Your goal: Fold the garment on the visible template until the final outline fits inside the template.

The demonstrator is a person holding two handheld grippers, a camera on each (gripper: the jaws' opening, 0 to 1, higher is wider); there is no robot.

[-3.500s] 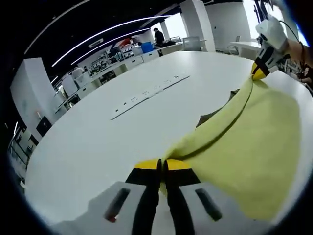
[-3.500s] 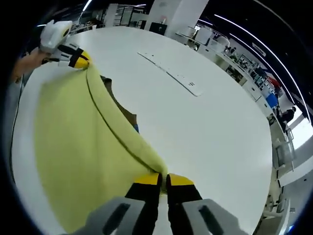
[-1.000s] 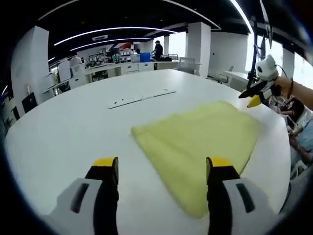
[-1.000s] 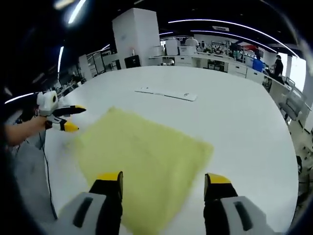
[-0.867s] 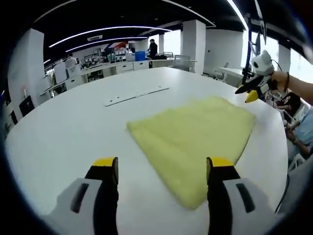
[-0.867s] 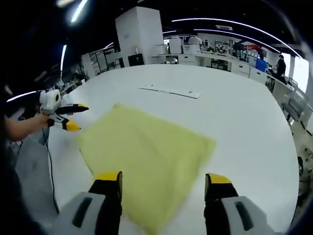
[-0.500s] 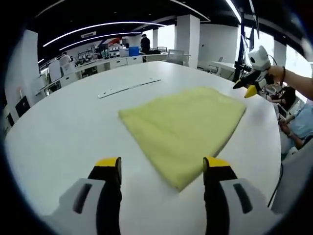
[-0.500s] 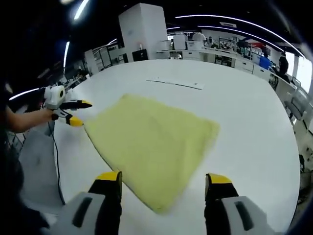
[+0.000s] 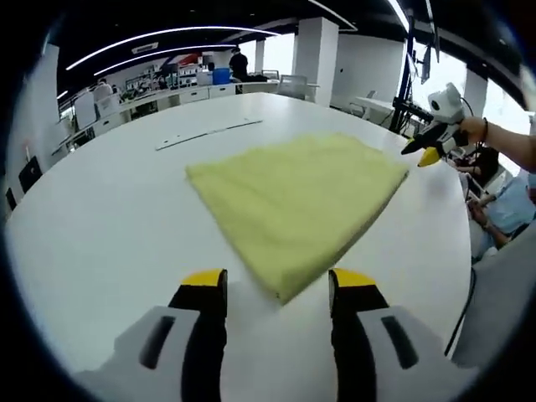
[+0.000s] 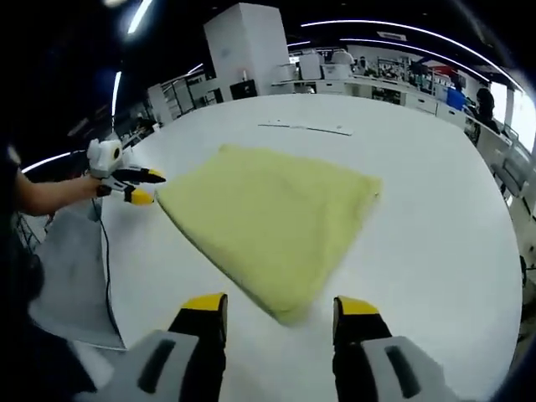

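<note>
Left gripper [image 9: 276, 289] at the bottom of the left gripper view, yellow-tipped jaws parted and empty. Right gripper [image 10: 280, 314] at the bottom of the right gripper view, jaws likewise parted and holding nothing. Seen again at upper right of the left gripper view, gripped by a hand [image 9: 471, 127], bare forearm running off the right edge.

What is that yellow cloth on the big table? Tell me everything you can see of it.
The yellow garment is a soft, pale yellow fabric, folded into a roughly four-sided flat shape with slightly rounded edges. It lies flat on the white table, one corner pointing towards the left gripper, whose jaws stand apart and short of it. In the right gripper view another corner points at the right gripper, also open and not touching. No sleeves, collar or print show. Nothing rests on it.
</note>
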